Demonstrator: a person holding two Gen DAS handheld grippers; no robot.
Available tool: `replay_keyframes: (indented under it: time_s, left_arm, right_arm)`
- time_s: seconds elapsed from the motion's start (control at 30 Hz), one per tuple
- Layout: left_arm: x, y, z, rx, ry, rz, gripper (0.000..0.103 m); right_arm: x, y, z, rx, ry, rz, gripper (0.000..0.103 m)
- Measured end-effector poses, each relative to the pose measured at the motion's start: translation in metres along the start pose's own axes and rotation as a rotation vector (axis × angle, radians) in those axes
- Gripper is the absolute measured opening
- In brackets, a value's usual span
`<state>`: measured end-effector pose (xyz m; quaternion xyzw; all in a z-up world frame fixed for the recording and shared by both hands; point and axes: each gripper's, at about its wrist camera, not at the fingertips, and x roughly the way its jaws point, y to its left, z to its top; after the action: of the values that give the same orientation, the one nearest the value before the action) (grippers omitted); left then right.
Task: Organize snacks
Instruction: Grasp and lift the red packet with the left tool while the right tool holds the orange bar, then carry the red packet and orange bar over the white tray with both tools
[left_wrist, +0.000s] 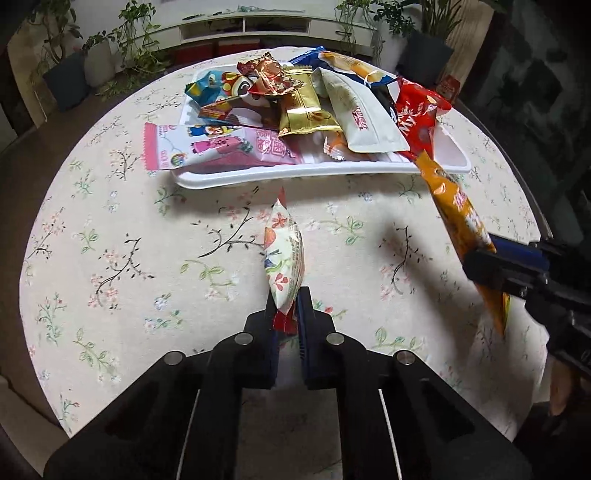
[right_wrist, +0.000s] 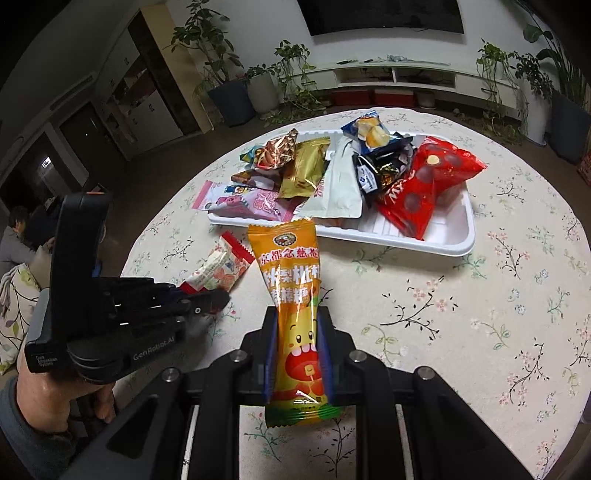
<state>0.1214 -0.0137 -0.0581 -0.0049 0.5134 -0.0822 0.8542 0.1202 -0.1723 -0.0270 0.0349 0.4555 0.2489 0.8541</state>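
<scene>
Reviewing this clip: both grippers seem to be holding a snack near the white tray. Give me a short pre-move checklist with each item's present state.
1. Left gripper shut on the white flowered packet by its red end: ok.
2. Right gripper shut on the orange packet, pads on both sides: ok.
3. Flowered packet lifted clear of the tablecloth: cannot tell.
4. White tray has bare floor at its near right corner for another packet: ok.
5. Snacks all inside the tray: not ok, the pink packet overhangs the left rim.
6. The two grippers are apart: ok.
</scene>
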Motion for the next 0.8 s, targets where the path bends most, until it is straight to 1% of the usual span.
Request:
replay_keyframes:
  time_s: [0.17,0.27,0.37,0.5,0.67,0.77,0.8]
  left_arm:
    - [-0.007,0.004,-0.007,-0.012,-0.033,-0.028,0.005]
    - [-0.018,0.007,-0.012,-0.010,-0.062,-0.048,0.004]
    - [-0.023,0.012,-0.020,-0.009,-0.062,-0.055,0.004]
    - [-0.030,0.018,-0.030,-0.017,-0.082,-0.067,0.004]
    - [-0.048,0.026,-0.046,-0.021,-0.119,-0.084,0.004]
    - [-0.058,0.032,-0.049,-0.027,-0.136,-0.085,0.003]
    - [-0.062,0.034,-0.050,-0.027,-0.145,-0.085,0.002]
  right_arm:
    - [0.000,-0.001,-0.001,0.011,-0.002,-0.005,0.022]
    - [0.003,-0.003,-0.002,0.016,0.003,-0.012,0.022]
    - [0.005,-0.002,-0.002,0.014,0.009,-0.015,0.022]
    - [0.007,0.000,-0.002,0.005,0.014,-0.019,0.022]
    - [0.008,0.000,-0.001,0.005,0.009,-0.022,0.022]
    - [0.006,0.001,-0.001,0.001,-0.003,-0.016,0.022]
    - [0.006,0.002,-0.001,-0.002,-0.005,-0.015,0.022]
